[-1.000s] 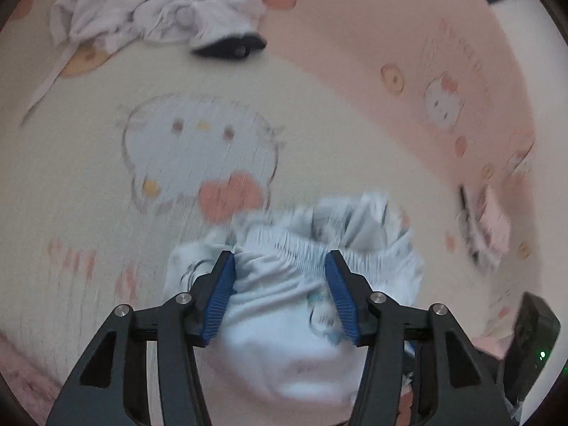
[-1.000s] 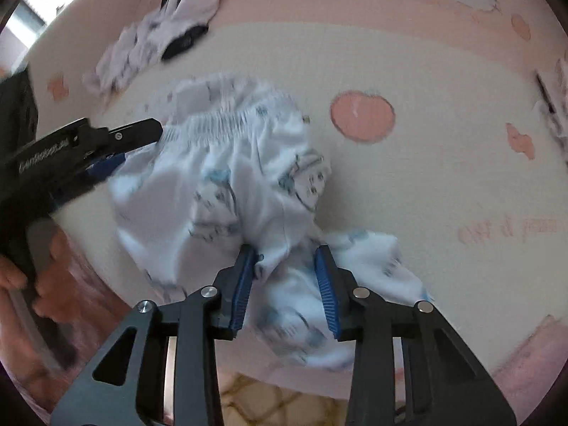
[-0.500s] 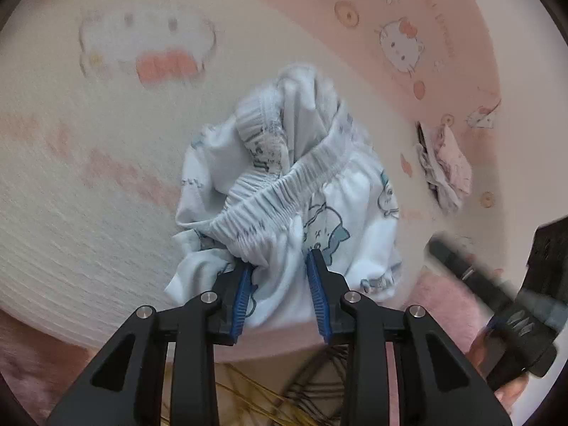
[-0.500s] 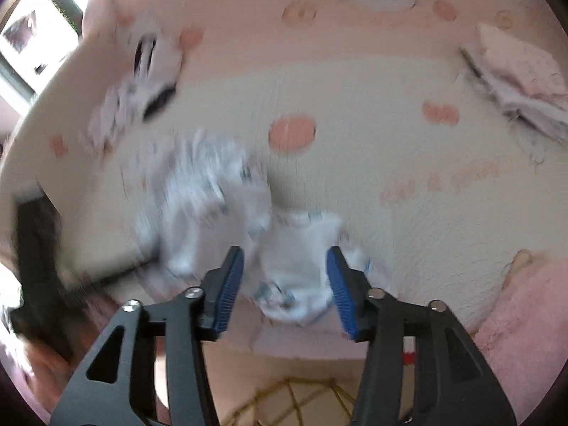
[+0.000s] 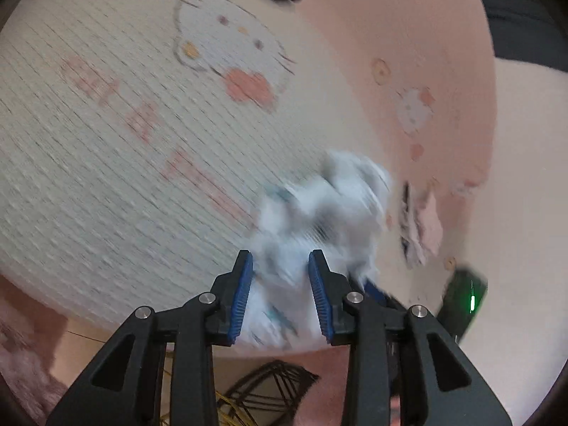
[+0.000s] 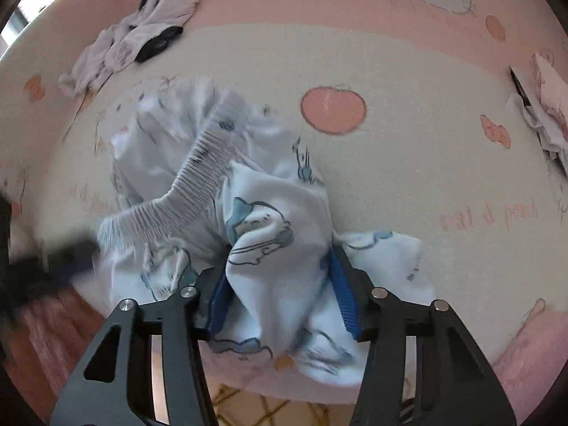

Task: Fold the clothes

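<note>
The white shorts lay bunched on the cartoon-print mat, at its near edge, just beside the big peach print. The right tongs were closing, cloth bulging between the blue pads. The left tongs were opening with blurred cloth between them; whether they gripped it I could not tell. Beyond the shorts, well apart toward the mat's far left corner, lay a crumpled white-and-black garment. A pink folded pile sat at the mat's right edge. Nothing lay between shorts and either heap.
</note>
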Demonstrator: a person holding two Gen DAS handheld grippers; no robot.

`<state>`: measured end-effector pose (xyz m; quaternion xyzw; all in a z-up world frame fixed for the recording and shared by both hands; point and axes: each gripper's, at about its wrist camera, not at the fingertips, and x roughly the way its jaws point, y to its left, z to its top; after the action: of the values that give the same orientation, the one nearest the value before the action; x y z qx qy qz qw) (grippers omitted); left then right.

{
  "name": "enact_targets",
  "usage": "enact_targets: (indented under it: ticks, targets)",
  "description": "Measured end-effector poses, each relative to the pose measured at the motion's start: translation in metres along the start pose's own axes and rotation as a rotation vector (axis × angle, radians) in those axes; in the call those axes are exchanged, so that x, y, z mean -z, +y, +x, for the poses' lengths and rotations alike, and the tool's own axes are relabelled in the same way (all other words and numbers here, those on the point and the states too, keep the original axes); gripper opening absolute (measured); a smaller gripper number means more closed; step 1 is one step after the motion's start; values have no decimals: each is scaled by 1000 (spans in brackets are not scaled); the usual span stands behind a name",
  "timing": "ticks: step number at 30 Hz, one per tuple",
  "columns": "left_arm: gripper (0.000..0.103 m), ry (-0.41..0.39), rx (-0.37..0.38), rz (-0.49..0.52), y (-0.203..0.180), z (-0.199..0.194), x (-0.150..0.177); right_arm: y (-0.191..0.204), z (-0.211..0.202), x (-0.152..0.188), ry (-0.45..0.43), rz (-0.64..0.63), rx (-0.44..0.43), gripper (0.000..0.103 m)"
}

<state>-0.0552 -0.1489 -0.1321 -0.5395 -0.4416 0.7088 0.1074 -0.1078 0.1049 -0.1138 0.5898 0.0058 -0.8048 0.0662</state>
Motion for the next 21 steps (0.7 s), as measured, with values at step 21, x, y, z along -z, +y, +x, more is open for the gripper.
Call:
enact_targets:
  ticks: [21]
  targets:
    - [47,170,-190,493,-50,22,59,-19,-49,-57,-77,147,-73,63]
